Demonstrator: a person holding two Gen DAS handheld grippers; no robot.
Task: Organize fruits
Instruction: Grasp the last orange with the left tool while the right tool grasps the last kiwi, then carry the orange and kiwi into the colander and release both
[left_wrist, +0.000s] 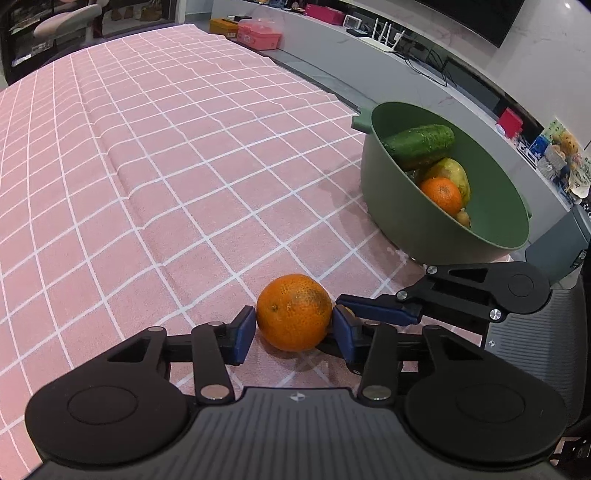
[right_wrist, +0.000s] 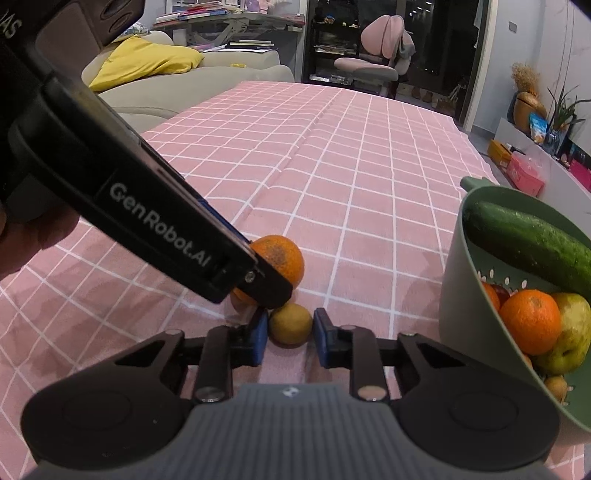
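Observation:
An orange (left_wrist: 294, 312) lies on the pink checked tablecloth between the blue pads of my left gripper (left_wrist: 293, 328); the pads touch or nearly touch its sides. It also shows in the right wrist view (right_wrist: 280, 258), partly hidden by the left gripper's body. A small yellow-brown fruit (right_wrist: 290, 324) lies between the pads of my right gripper (right_wrist: 290, 338), which is open with small gaps on both sides. The green bowl (left_wrist: 402, 206) to the right holds a cucumber (left_wrist: 419, 142), an orange (left_wrist: 441, 194) and a yellow-green fruit (left_wrist: 452, 171).
The pink checked tablecloth (left_wrist: 147, 166) stretches far ahead and left. The right gripper (left_wrist: 380, 312) reaches in from the right in the left wrist view. A grey ledge (left_wrist: 369, 70) with boxes runs behind the bowl. A sofa (right_wrist: 155, 96) and a chair (right_wrist: 369, 62) stand beyond the table.

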